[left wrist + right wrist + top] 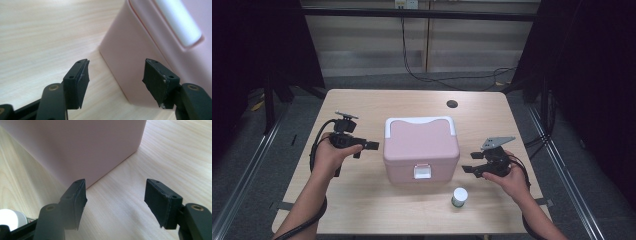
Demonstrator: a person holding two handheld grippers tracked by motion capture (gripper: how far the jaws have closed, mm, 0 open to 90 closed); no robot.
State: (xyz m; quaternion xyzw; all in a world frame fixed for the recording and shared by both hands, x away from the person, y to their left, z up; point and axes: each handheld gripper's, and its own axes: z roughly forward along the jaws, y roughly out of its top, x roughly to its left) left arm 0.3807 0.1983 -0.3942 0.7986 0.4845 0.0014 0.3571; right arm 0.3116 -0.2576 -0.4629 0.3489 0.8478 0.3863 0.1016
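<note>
A pink box point(421, 148) with a white handle and a white front latch stands shut in the middle of the wooden table point(362, 200). My left gripper point(371, 146) hovers just off the box's left side, pointing at it, jaws open with nothing between them. Along those jaws I see the box's pink side wall point(130, 55) and its white handle point(178, 22). My right gripper point(471, 170) is off the box's right side, also pointing at it, open and empty. Its own view looks along the jaws to a lower corner of the box point(82, 147).
A small white-capped jar point(459, 197) stands on the table in front of the box, near my right hand; its cap shows at the lower left point(10, 218). A round cable hole point(452, 104) lies at the far side. Dark curtains flank the table.
</note>
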